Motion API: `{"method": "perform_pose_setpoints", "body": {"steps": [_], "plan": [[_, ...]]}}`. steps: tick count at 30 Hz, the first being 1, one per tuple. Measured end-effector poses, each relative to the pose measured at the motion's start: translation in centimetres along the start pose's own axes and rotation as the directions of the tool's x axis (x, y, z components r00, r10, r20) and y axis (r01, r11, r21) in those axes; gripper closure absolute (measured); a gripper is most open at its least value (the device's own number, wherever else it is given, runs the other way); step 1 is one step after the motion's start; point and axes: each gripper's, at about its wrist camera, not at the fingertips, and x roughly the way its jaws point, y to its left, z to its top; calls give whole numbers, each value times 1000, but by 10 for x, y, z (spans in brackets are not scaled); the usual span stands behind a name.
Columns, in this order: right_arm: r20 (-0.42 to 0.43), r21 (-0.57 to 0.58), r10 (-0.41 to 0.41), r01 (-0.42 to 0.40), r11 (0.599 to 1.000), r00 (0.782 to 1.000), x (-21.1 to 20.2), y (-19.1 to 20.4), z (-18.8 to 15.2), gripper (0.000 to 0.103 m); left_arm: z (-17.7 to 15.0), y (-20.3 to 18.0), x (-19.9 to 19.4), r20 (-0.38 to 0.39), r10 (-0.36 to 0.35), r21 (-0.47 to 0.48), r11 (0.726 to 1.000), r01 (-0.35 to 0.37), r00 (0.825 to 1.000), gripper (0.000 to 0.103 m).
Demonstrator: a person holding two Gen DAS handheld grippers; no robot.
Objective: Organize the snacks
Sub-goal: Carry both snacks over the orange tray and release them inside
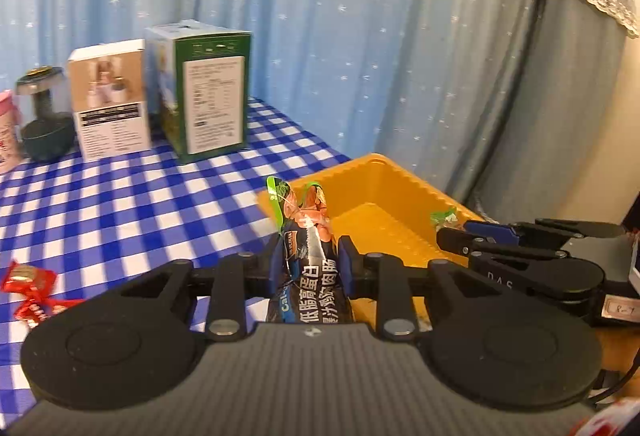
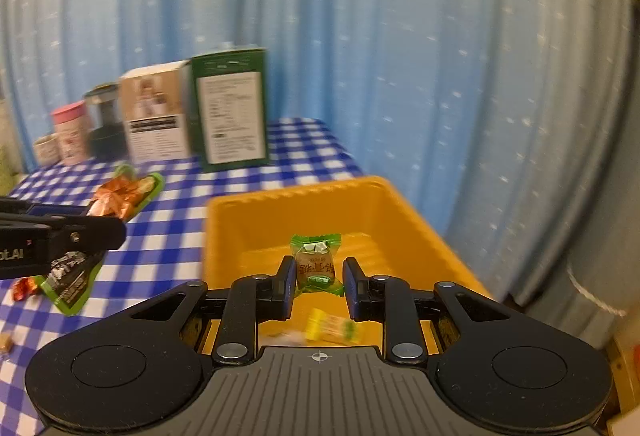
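The left gripper (image 1: pixel 310 264) is clamped on a dark snack packet (image 1: pixel 308 276) with a green edge and white Chinese print; its 2 blue-padded fingers press the packet from both sides, and the packet's top sticks up past the fingertips, level with the near-left corner of the yellow bin (image 1: pixel 384 195). In the right wrist view that same packet (image 2: pixel 80 268) hangs above the blue-and-white checked tablecloth (image 2: pixel 168 236), just left of the bin (image 2: pixel 280 220). The right gripper (image 2: pixel 318 282) is over the bin's near side, and a small green-wrapped candy (image 2: pixel 316 262) sits between its fingers — the jaws are spread a little wider than the candy, with a gap visible on each side, so they are not pinching it, and I cannot tell whether the candy is resting on the bin floor or in mid-air. A yellow-and-green wrapped sweet (image 2: pixel 334 328) lies blurred in the bin below the gripper. On the cloth to the left, a red wrapped candy (image 1: pixel 30 294) lies well apart from the bin. At the back of the table stand a green box (image 1: pixel 204 91) and a white box (image 1: pixel 110 99) side by side, with a dark jar (image 1: pixel 42 115) and a pink canister (image 2: pixel 72 131) further left — all in front of a blue curtain (image 1: pixel 360 15).
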Motion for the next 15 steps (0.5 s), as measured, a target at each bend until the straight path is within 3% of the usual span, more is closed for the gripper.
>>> {"method": "perform_pose_setpoints", "body": {"steps": [8, 15], "plan": [[-12, 71, -58, 59, 996, 998, -6, -30, -2, 77, -2, -31, 22, -27, -67, 30, 997, 68, 997, 77], [-19, 98, -81, 83, 992, 997, -3, -38, -2, 77, 1, -39, 44, -51, -84, 56, 995, 87, 995, 77]]}}
